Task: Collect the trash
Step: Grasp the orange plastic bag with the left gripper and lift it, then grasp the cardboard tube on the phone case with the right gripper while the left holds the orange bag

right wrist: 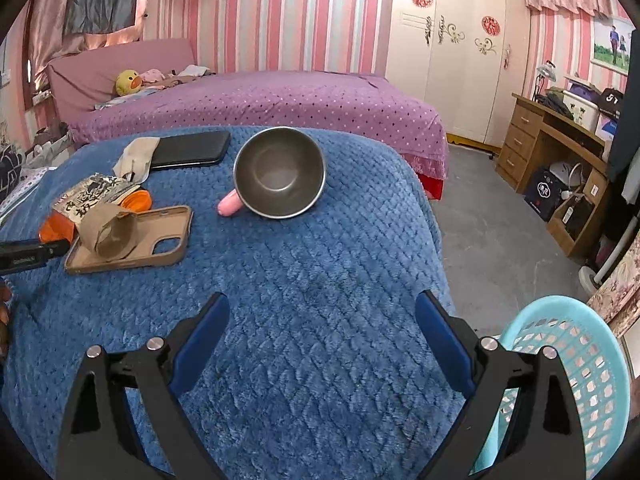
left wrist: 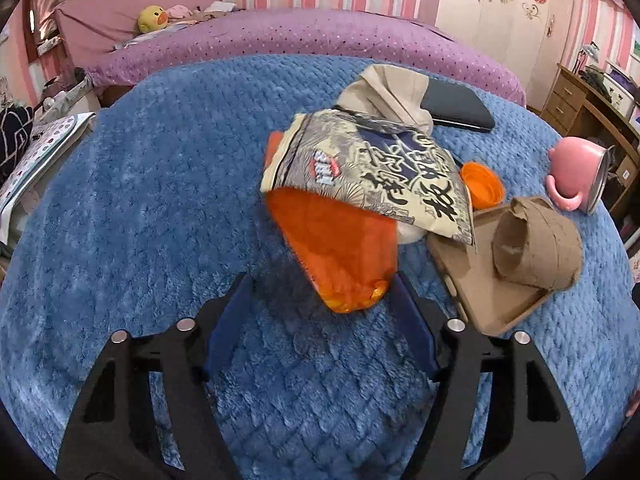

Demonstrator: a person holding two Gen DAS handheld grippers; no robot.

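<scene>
Barely begun: pale-blue perforated plastic basket (right wrist: 576, 376) off the blanket's right edge shows nothing inside. Orange printed snack wrapper (left wrist: 352, 216) and brown cardboard tape roll (left wrist: 536, 248), resting on a tan phone case (left wrist: 480, 280), both lying near the blue quilted blanket's (left wrist: 160, 200) left edge. Left gripper (left wrist: 320, 280) half-open around the wrapper's tip, not yet clamped. Right gripper (right wrist: 322, 312) wide, holding nothing. Basket and pink mug's (right wrist: 280, 172) steel interior visible only from right wrist; wrapper's print only from left.

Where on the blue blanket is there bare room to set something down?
Free: the near blanket in front of the right gripper, below the steel mug and phone case. Crowded: far left, snack bag, sock, phone.
</scene>
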